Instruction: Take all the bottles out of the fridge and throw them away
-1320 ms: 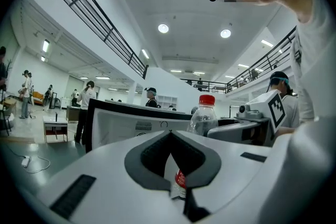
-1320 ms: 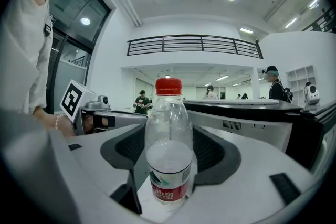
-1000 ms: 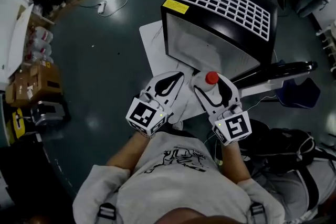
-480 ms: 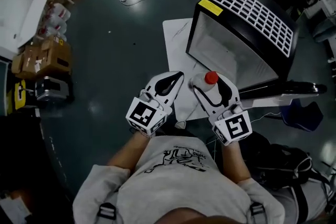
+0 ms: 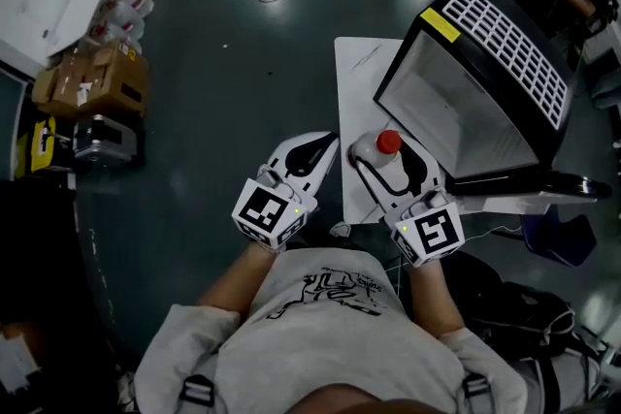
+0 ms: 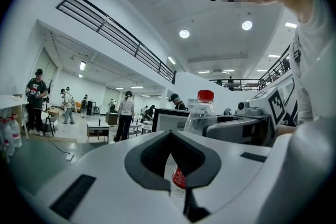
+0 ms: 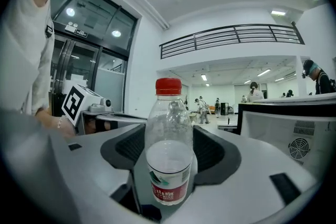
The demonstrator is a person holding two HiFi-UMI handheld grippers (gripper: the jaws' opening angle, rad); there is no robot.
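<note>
Right gripper (image 5: 390, 160) is clamped on the bottle (image 7: 168, 149), and the bottle is out of the fridge (image 5: 505, 44), just off its open front. It stands upright with the red cap (image 7: 168, 86) on top, pads pressing both sides of the clear body. Left gripper (image 5: 309, 158) sits beside it, further from the fridge, jaws closed on nothing. The bottle seen past its tips belongs to the right.

Now for the throw-away, and here's the catch: no bin shows in any view. So turn from the fridge and find it first, holding the bottle level. This thin plastic looks nearly empty, so a firm, even squeeze is best, since crushing it could let it pop free. Let go only once it is right over the opening. I can't tell whether more bottles wait inside the fridge.
</note>
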